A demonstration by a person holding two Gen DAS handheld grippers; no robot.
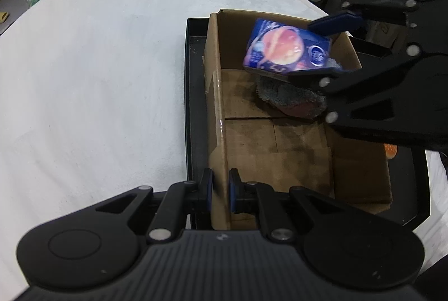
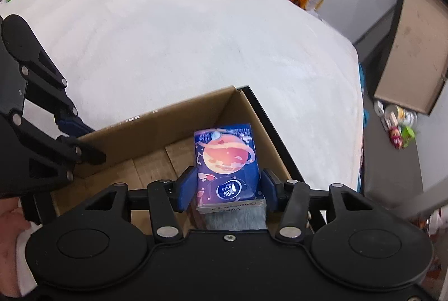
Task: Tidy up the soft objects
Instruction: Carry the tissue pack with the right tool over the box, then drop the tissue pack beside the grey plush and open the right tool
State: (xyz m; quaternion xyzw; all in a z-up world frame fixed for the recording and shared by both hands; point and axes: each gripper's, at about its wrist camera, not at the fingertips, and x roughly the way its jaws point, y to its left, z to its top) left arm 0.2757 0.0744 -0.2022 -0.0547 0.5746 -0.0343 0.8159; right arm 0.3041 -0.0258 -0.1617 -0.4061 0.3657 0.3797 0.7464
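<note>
Right wrist view: we see blue planet-print tissue pack (image 2: 226,166) between right gripper (image 2: 228,190) pads, lengthwise along fingers, over brown cardboard box (image 2: 156,127); pads look just clear. Left gripper (image 1: 221,190) pinches box wall.

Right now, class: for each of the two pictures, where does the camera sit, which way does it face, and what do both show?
Left wrist: on the left gripper, facing down at the cardboard box, whose wall it pinches; the right gripper shows too.
Right wrist: on the right gripper, facing down at the tissue pack between its fingers; the left gripper and a hand show.
Shared: box, tissue pack, white table.
</note>
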